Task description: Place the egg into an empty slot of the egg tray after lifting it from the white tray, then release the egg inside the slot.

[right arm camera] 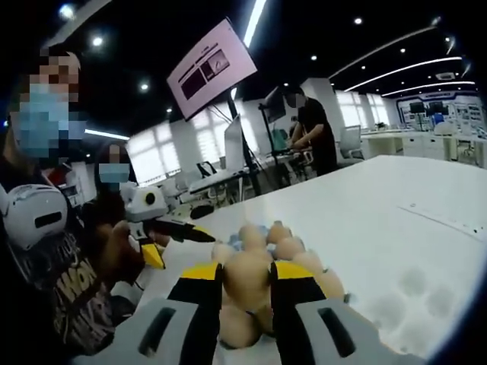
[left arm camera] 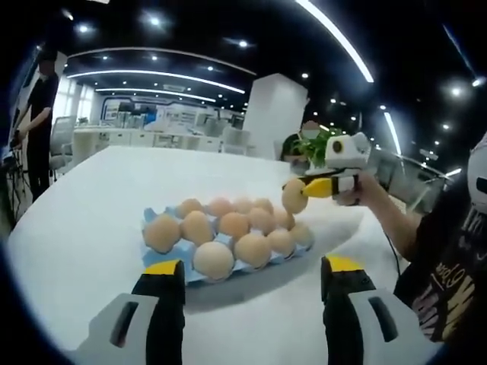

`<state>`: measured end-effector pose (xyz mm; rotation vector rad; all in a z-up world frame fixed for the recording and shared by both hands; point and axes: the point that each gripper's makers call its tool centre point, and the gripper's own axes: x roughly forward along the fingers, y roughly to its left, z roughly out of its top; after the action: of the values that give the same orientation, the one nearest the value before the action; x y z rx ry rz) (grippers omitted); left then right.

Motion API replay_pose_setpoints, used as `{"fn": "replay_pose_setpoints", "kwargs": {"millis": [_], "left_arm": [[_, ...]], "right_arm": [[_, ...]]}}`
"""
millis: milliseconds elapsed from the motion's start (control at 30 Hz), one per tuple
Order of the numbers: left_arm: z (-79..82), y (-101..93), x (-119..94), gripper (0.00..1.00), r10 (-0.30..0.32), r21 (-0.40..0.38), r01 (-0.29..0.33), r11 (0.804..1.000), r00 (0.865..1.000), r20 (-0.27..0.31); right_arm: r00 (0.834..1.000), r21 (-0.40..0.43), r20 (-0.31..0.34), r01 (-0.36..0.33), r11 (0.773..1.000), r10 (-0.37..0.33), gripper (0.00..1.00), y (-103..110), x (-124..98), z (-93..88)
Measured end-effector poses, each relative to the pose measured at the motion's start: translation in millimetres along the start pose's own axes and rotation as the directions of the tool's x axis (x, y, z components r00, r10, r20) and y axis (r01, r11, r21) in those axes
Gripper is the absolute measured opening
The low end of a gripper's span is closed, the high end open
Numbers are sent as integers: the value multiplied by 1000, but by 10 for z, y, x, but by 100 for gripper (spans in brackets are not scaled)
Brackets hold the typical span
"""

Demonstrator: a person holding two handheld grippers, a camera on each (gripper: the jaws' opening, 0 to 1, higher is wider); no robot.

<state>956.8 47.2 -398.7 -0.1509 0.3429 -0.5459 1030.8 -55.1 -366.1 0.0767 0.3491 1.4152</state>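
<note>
The pale brown egg (right arm camera: 247,277) sits clamped between the yellow-tipped black jaws of the right tongs (right arm camera: 247,280) at lower centre of the right gripper view, held above the other eggs rather than resting in a slot. In the left gripper view the same egg (left arm camera: 294,196) appears right of centre, pinched at the tip of the right tongs (left arm camera: 298,192), which reach in from the right in a person's hand (left arm camera: 358,190), just above the far right corner of the light blue moulded egg tray (left arm camera: 152,225). That tray lies at the middle of the left gripper view on the broad white counter (left arm camera: 91,198), its slots loaded with brown eggs in rows; whether any slot is free I cannot tell. In the right gripper view the tray's eggs (right arm camera: 288,245) cluster just behind and below the held egg. The left tongs (left arm camera: 251,277) rise from the bottom of the left gripper view with jaws spread wide and nothing between them, hanging on the near side of the tray; in the right gripper view the left tongs (right arm camera: 156,243) show at the left, held by a person's hand. Beyond the counter, a standing person (right arm camera: 312,129) works at a desk under a hanging monitor screen (right arm camera: 213,68) in the upper part of the right gripper view.
</note>
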Motion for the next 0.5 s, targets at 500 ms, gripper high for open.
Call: {"fn": "replay_pose_setpoints", "kwargs": {"millis": [500], "left_arm": [[109, -104, 243, 70, -33, 0, 33, 999, 999, 39]], "right_arm": [[1000, 1, -6, -28, 1000, 28, 25, 102, 265, -14]]}}
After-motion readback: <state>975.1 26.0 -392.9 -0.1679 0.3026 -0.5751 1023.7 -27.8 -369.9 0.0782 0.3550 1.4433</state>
